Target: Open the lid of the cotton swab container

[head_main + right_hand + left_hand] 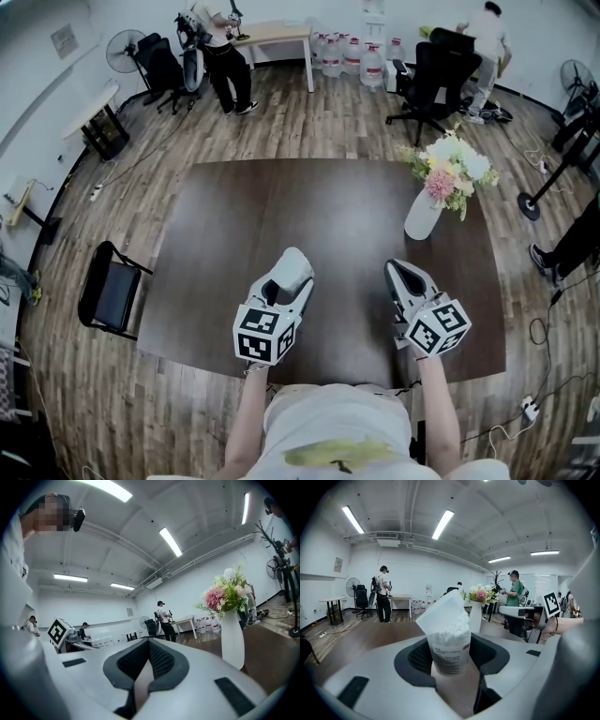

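My left gripper (292,272) is shut on the cotton swab container (450,652), a clear round tub with a printed label that stands upright between the dark pads (421,658). Its white lid (442,613) is tipped up and back, and the white swab heads (451,632) show at the mouth. In the head view only a white top of the container (296,263) shows above the jaws. To its right, my right gripper (405,277) hovers over the dark table (234,216), jaws closed together with nothing between them (149,662).
A white vase of flowers (427,211) stands at the table's far right, close ahead of the right gripper (232,639). A black chair (112,292) sits off the table's left edge. People, office chairs, fans and water bottles are at the room's far side.
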`<move>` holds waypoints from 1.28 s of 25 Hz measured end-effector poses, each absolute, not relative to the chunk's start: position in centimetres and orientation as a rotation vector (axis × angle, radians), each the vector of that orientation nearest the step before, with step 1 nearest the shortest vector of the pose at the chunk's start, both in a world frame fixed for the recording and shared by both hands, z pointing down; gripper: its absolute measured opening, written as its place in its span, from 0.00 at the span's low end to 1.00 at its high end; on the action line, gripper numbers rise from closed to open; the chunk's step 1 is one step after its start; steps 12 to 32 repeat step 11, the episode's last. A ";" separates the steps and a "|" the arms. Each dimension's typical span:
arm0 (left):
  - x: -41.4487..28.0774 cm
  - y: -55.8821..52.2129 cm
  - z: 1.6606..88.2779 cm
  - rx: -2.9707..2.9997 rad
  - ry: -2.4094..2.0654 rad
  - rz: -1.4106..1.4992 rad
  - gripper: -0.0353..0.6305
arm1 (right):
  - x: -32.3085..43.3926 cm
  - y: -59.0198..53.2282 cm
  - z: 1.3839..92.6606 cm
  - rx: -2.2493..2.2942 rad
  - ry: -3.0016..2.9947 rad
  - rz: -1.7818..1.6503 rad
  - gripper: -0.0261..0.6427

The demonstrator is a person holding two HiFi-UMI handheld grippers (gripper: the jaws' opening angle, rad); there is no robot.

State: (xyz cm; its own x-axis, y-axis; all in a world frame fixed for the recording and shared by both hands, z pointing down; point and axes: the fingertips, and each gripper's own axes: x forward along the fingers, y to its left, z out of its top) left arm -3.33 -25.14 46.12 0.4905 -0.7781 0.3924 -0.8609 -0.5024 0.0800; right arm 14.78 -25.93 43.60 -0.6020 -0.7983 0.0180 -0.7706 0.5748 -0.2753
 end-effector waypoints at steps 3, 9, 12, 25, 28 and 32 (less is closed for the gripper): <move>-3.4 -25.1 46.2 2.471 -1.392 0.451 0.40 | 14.8 -25.9 43.7 -1.332 2.688 -0.401 0.07; -3.3 -25.2 46.6 2.465 -1.400 0.468 0.40 | 15.2 -26.0 43.8 -1.337 2.677 -0.393 0.07; -3.3 -25.2 46.7 2.461 -1.405 0.468 0.40 | 15.5 -26.0 44.0 -1.349 2.673 -0.391 0.07; -3.3 -25.2 46.7 2.461 -1.405 0.468 0.40 | 15.5 -26.0 44.0 -1.349 2.673 -0.391 0.07; -3.3 -25.2 46.7 2.461 -1.405 0.468 0.40 | 15.5 -26.0 44.0 -1.349 2.673 -0.391 0.07; -3.3 -25.2 46.7 2.461 -1.405 0.468 0.40 | 15.5 -26.0 44.0 -1.349 2.673 -0.391 0.07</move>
